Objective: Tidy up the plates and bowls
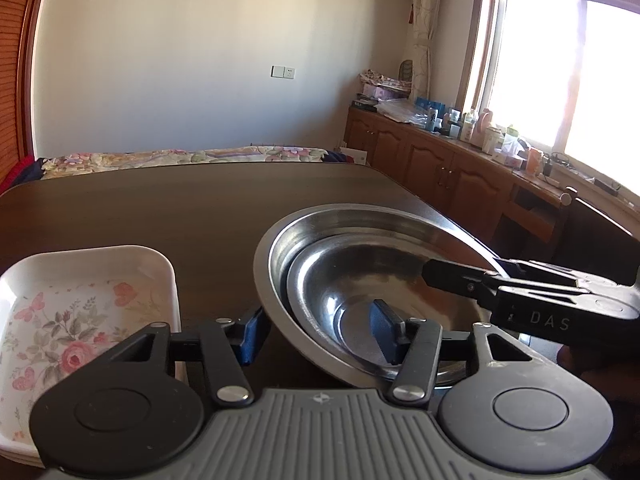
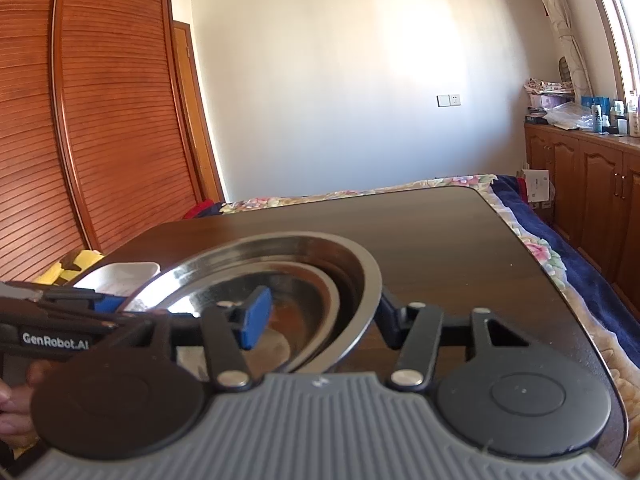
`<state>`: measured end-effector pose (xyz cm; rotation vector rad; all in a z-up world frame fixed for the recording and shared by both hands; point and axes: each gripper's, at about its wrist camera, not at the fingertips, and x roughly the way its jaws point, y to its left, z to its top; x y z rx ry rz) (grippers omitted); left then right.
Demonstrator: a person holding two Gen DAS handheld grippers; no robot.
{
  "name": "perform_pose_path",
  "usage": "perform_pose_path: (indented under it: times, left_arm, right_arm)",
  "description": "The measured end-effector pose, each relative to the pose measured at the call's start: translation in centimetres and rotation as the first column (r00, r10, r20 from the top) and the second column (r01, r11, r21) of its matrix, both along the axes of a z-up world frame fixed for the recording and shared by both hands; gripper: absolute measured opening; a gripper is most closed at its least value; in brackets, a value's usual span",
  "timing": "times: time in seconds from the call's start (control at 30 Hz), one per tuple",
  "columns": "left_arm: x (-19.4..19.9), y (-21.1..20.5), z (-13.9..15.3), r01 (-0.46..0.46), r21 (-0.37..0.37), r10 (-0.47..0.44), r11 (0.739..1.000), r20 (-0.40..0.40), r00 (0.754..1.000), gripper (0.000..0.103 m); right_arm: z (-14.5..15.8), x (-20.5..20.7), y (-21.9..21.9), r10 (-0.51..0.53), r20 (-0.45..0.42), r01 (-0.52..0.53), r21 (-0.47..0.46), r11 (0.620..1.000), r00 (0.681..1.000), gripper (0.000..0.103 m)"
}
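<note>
Fingers of the left gripper (image 1: 316, 332) and right gripper (image 2: 320, 320) straddle the steel bowls' (image 1: 360, 280) rim, pad contact unclear; lifting needs matched pace.

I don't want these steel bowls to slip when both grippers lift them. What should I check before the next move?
1. Left gripper straddles the large bowl rim, one finger inside, one outside: ok.
2. Right gripper straddles the opposite rim the same way: ok.
3. Pads pressing firmly on the bowl wall: cannot tell.
4. Small bowl nested inside the large bowl: ok.
5. Flowered tray apart from the bowls, on the left gripper's side: ok.
</note>
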<state>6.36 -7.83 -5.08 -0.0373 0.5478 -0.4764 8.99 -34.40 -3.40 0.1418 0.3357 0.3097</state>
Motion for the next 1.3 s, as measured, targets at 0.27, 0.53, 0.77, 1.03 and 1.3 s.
perform_pose_path:
  times: [0.27,0.53,0.77,1.03,1.3]
  left_arm:
    - [-0.1,0.4,0.7,-0.023,-0.003,0.023,1.000,0.008,1.000,0.047]
    - [-1.2,1.2,2.4,-0.031,0.000,0.031,1.000,0.069,0.997,0.047]
    - [-1.7,3.4,4.6,-0.060,-0.015,0.062,0.998,0.108,0.992,0.047]
    - [-2.0,6.7,6.1,-0.112,-0.014,0.113,0.994,0.127,0.985,0.047]
    - [-2.4,10.0,6.1,-0.167,0.001,0.165,0.986,0.125,0.978,0.047]
  right_arm:
    - [0.1,0.1,-0.1,0.004,0.003,-0.004,0.010,1.000,1.000,0.045]
    - [1.3,0.0,0.3,0.035,0.043,-0.035,0.011,0.999,0.998,0.044]
    - [3.2,0.3,1.5,0.092,0.070,-0.093,0.005,0.996,0.993,0.044]
    - [5.0,0.5,4.4,0.172,0.097,-0.172,-0.012,0.985,0.980,0.044]
    - [5.1,1.1,7.2,0.242,0.094,-0.240,-0.031,0.970,0.966,0.044]
